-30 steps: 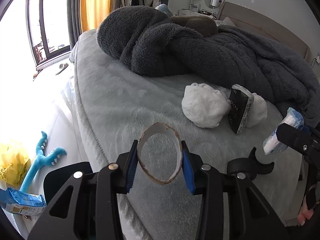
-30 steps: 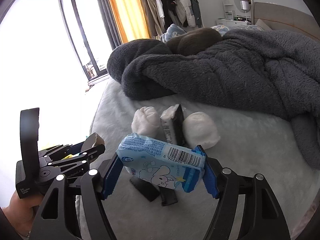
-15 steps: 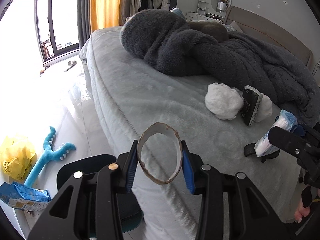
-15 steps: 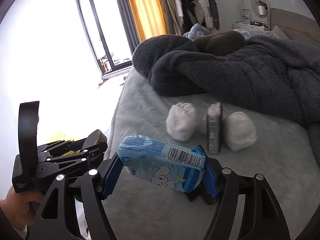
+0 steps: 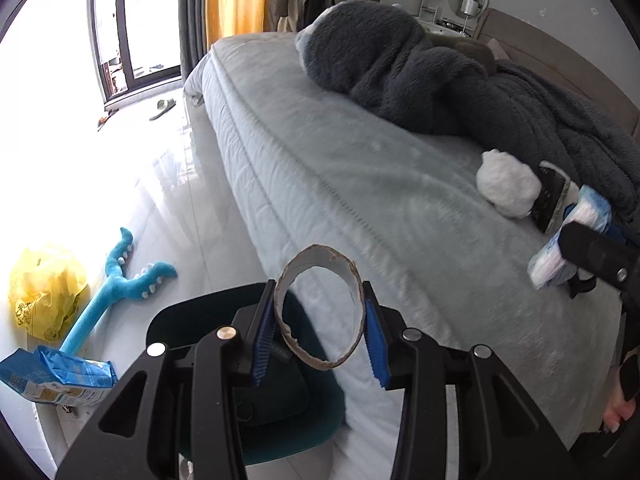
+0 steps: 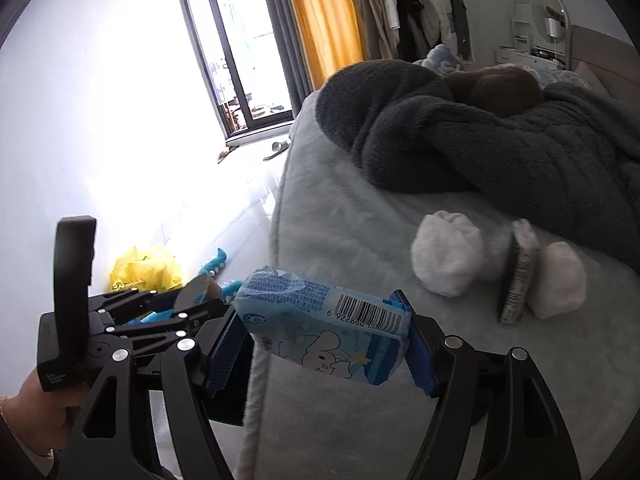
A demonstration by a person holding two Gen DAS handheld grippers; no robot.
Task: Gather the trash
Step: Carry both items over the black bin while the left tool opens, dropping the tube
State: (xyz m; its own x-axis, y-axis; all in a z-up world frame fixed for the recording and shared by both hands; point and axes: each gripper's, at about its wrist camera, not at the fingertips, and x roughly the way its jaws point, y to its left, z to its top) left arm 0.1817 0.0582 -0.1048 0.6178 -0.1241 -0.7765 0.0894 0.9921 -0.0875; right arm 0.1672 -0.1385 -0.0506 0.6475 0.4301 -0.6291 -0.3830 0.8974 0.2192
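My left gripper (image 5: 318, 310) is shut on a cardboard tube (image 5: 324, 256), pinched across its width with the open end facing the camera. It hangs past the bed's edge, above a dark teal bin (image 5: 188, 308) on the floor. Over the bed's corner, my right gripper (image 6: 320, 340) is shut on a light blue tissue pack (image 6: 324, 328) with a barcode and a rabbit print. The left wrist view shows that pack (image 5: 560, 256) at the far right. The right wrist view shows the left gripper (image 6: 188, 300) low on the left, held by a hand.
On the grey bed (image 5: 340, 168) lie two white wads (image 6: 448, 256) (image 6: 558, 280) with a black-and-white packet (image 6: 518, 272) upright between them, below a dark fleece blanket (image 5: 440, 80). On the floor are a yellow bag (image 5: 44, 288), a blue toy (image 5: 116, 284) and a blue packet (image 5: 52, 372).
Both grippers have moved left, from over the bed toward its edge, each keeping its hold. The teal bin has come into view under the left gripper; the white wads have slid right.
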